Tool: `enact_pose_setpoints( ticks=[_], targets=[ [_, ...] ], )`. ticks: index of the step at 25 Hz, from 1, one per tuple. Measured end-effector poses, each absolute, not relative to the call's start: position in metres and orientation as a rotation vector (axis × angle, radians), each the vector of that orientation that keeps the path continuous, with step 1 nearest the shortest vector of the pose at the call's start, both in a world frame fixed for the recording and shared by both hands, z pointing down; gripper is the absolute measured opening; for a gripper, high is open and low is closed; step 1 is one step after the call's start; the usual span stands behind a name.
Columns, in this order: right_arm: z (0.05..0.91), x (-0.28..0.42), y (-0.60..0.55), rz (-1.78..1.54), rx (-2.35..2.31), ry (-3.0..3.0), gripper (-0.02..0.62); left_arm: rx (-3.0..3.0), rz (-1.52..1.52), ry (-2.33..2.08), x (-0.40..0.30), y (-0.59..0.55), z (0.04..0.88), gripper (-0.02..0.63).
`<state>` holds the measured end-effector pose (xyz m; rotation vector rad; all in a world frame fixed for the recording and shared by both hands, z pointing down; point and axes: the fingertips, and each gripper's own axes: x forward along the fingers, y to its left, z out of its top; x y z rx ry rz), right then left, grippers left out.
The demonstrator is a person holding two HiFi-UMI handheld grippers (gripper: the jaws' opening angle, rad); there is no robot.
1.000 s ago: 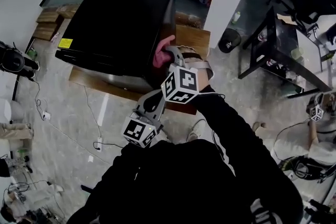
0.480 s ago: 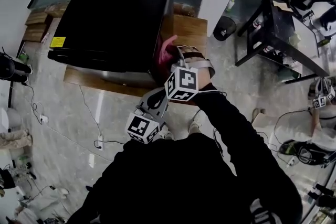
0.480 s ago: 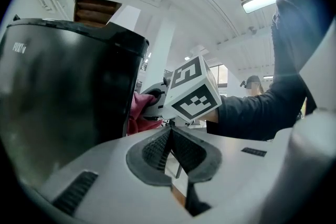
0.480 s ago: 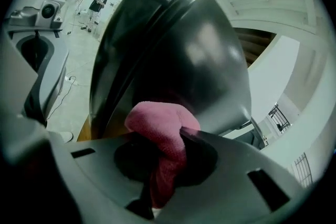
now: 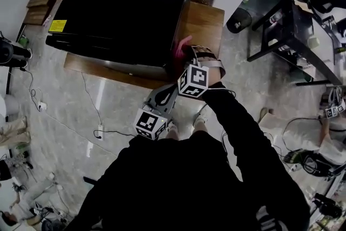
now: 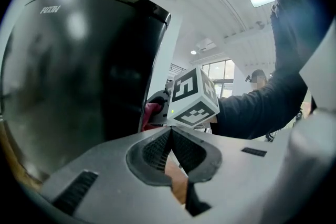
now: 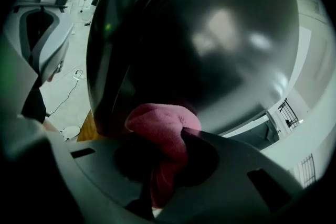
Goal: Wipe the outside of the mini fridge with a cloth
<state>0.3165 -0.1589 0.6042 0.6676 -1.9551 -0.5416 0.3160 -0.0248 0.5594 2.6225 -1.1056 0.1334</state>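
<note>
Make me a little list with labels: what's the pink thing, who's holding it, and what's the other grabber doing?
pink thing: cloth
held by: right gripper, jaws shut on it
cloth rests against: side of the black mini fridge
other grabber: left gripper, jaws together, nothing in them
fridge stands on: wooden board

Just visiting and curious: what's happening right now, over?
Right tongs shut on pink cloth, against mini fridge side. Left tongs shut, empty, off the fridge. Nothing seen in the way.
</note>
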Motion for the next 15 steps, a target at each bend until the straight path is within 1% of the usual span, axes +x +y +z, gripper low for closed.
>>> enact_pose_setpoints(
  ticks=[8, 15],
  targets=[
    [0.683, 0.313, -0.160, -0.476, 0.600, -1.928, 0.058, 2.567, 0.193, -1.137, 0.299, -0.027, 0.600, 0.006],
    [0.755, 0.313, -0.156, -0.399, 0.502, -1.891, 0.058, 2.527, 0.243, -1.176, 0.294, -0.028, 0.616, 0.006]
  ],
)
